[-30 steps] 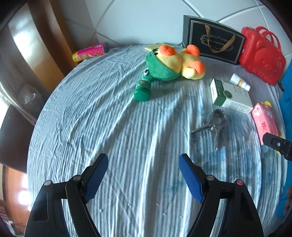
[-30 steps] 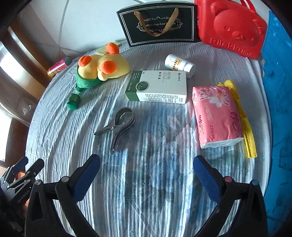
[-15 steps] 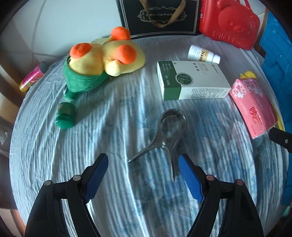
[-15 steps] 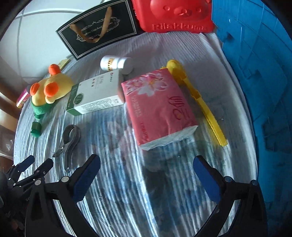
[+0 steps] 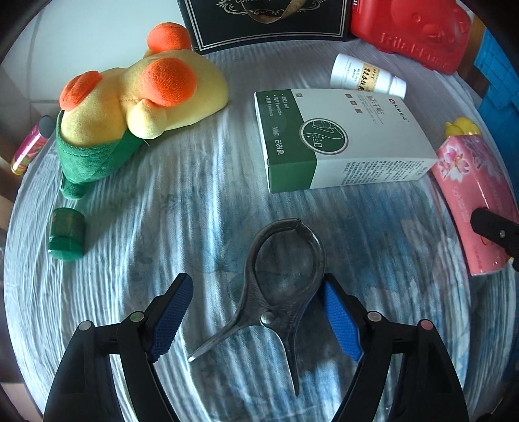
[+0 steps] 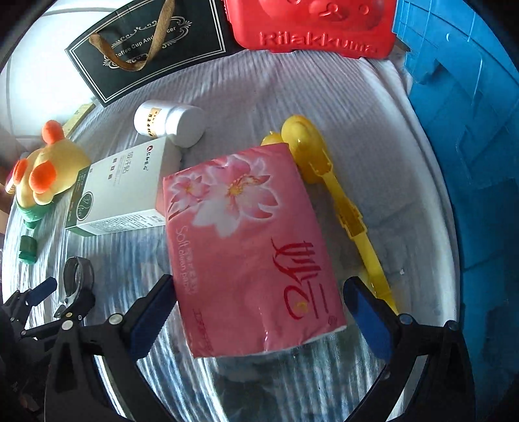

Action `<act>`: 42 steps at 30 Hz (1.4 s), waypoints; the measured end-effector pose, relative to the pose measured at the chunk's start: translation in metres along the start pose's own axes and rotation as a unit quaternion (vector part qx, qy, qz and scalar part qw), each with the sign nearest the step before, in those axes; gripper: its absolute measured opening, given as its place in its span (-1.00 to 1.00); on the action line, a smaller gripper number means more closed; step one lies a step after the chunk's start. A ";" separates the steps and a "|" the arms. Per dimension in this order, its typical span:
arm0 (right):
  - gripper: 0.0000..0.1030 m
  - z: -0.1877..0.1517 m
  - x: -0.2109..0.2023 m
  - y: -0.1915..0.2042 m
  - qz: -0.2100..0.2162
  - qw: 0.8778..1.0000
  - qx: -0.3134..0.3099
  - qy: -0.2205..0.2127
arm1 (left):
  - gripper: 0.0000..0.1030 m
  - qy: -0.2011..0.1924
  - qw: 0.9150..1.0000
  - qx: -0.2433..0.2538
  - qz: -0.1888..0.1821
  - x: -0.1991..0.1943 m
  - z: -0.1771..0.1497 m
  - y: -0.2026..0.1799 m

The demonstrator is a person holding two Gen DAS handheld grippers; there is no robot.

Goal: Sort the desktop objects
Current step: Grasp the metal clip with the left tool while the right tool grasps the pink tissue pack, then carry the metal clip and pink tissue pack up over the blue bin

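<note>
A dark metal clip (image 5: 267, 316) lies flat on the striped cloth, between the fingers of my left gripper (image 5: 256, 282). Its jaws are closing. The right pad sits close against the clip's loop and the left pad stands well apart from it. A pink tissue pack (image 6: 249, 243) lies between the fingers of my right gripper (image 6: 259, 282), which is open. The left pad is at the pack's edge and the right pad is clear of it. In the left wrist view, one of the right gripper's fingers (image 5: 493, 227) shows over the pack (image 5: 470, 181).
A yellow and orange plush toy (image 5: 146, 107), a small green cap (image 5: 66, 238), a green and white box (image 5: 340, 139) and a white bottle (image 5: 363, 76) lie beyond the clip. A yellow plastic clip (image 6: 327, 175) lies right of the pack. A black gift bag (image 6: 146, 45), red case (image 6: 311, 29) and blue crate (image 6: 470, 146) border the cloth.
Both grippers have come down toward the cloth. The left one moved right until the metal clip lay between its fingers. The right one moved right until it straddled the pink tissue pack.
</note>
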State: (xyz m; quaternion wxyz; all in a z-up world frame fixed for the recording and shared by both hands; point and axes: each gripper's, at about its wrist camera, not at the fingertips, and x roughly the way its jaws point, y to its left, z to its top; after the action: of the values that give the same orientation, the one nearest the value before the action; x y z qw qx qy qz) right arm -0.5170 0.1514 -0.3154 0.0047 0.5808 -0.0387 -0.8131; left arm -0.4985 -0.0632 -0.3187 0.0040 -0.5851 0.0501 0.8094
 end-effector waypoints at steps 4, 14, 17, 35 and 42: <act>1.00 0.003 0.007 0.006 0.006 1.000 -0.008 0.000 | 0.02 -0.002 1.000 -0.001 -0.021 -0.004 -0.001 -0.001; 0.82 -0.005 0.014 0.015 0.006 1.000 -0.013 0.003 | -0.17 -0.008 1.000 -0.011 -0.012 -0.016 -0.012 0.004; 0.62 -0.010 0.008 0.017 0.012 1.000 -0.017 0.002 | -0.17 -0.015 1.000 -0.018 -0.010 -0.027 -0.017 0.008; 0.60 -0.060 -0.125 0.066 0.043 0.991 -0.080 -0.102 | -0.17 -0.166 0.985 -0.041 -0.007 -0.156 -0.060 0.030; 0.60 -0.095 -0.198 0.085 0.038 0.981 -0.092 -0.166 | -0.17 -0.230 0.973 -0.036 -0.009 -0.214 -0.088 0.042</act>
State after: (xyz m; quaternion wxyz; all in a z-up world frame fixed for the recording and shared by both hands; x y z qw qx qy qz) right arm -0.3661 0.0715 -0.1528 0.0829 0.4326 0.0141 -0.8976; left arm -0.3502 -0.1012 -0.1401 0.0020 -0.3837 0.0134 0.9234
